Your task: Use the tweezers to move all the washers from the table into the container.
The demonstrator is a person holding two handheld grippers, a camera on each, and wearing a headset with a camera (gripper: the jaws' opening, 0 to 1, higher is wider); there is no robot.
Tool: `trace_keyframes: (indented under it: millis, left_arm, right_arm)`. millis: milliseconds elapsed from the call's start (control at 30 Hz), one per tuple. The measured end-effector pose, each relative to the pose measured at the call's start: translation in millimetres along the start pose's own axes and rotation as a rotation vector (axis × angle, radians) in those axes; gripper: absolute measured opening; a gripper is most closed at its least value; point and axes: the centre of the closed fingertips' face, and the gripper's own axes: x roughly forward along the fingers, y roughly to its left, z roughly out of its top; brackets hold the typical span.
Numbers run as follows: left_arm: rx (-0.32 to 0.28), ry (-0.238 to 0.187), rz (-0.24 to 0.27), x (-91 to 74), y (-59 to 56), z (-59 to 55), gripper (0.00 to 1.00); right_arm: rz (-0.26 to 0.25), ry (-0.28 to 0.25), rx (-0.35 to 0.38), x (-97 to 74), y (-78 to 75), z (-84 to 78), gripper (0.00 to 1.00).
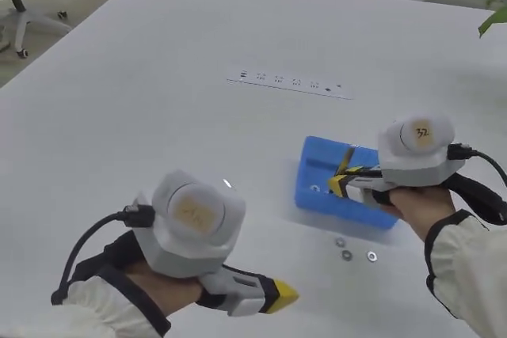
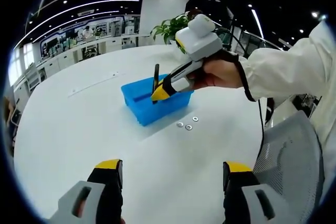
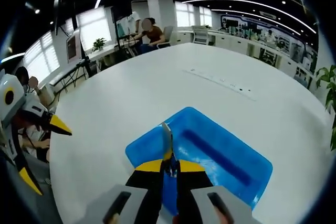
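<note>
A blue container (image 1: 317,176) lies on the white table, right of centre. My right gripper (image 1: 339,184) hovers over it, shut on the tweezers (image 1: 347,161), whose tips point down into the container (image 3: 226,156). The right gripper view has the tweezers (image 3: 167,136) sticking out between the closed jaws. Three washers (image 1: 346,255) lie on the table just in front of the container, and the left gripper view has the washers (image 2: 188,127) beside the container (image 2: 144,111). My left gripper (image 1: 279,297) stays low at the near left, open and holding nothing (image 2: 173,174).
A recessed socket strip (image 1: 289,82) runs across the table beyond the container. An office chair (image 1: 16,1) stands off the far left corner and a plant (image 1: 495,17) at the right edge. People sit at a far table (image 3: 149,30).
</note>
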Motion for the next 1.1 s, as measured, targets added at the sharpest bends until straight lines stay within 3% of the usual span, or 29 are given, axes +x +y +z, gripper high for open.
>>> trace_keyframes:
  millis: [467,667,1100]
  left_arm:
    - [0.001,-0.005,0.003,-0.9,0.9,1.6,0.8]
    - [-0.01,-0.014,0.005,-1.2,0.0,2.4,0.8]
    - [-0.008,-0.019,0.002,0.4,-4.3,2.5,0.81]
  right_arm:
    - [-0.007,-0.011,0.034,-3.8,-0.9,-2.5,0.06]
    - [-0.004,-0.057,0.082,-17.0,0.1,4.0,0.07]
    - [-0.011,-0.156,0.06,-59.0,9.5,21.7,0.07]
